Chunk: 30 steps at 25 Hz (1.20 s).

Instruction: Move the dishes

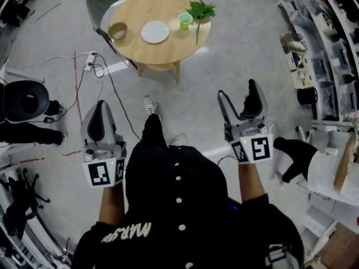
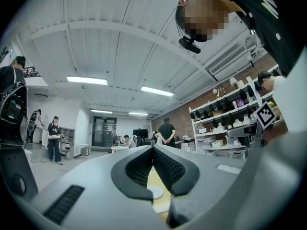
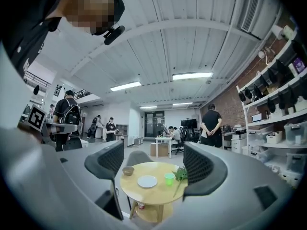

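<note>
While left gripper [image 2: 153,150] is closed, spread right gripper [image 3: 154,163] faces one plate [image 3: 147,181], one bowl [image 3: 128,170], one cup [image 3: 169,178].

A round wooden table [image 1: 168,43] carries a bowl [image 1: 118,31], plate [image 1: 155,31], green cup [image 1: 185,20] and leafy sprig [image 1: 199,13].

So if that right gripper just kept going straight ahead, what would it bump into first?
Most likely the round wooden table. Its white plate sits about midway between the open jaws of the right gripper. Nothing shows in the gap before it, though depth is hard to judge.
</note>
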Each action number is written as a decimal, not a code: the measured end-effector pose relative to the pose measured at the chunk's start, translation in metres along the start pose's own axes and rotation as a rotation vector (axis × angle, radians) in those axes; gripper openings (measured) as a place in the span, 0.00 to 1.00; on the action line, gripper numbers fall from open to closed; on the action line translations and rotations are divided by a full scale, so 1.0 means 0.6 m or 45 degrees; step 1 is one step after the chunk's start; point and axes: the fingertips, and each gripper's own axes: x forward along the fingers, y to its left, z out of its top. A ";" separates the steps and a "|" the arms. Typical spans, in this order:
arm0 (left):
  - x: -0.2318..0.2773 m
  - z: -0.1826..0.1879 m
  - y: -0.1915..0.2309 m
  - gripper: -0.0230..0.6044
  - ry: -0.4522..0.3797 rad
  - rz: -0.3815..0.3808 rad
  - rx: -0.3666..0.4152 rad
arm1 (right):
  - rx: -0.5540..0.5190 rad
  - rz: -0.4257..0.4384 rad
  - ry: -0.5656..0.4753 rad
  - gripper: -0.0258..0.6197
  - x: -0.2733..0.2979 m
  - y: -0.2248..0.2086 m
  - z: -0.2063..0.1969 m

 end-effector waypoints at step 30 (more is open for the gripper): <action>0.473 -0.038 0.296 0.04 -0.027 -0.160 -0.130 | -0.086 -0.136 0.071 0.62 0.529 -0.053 0.019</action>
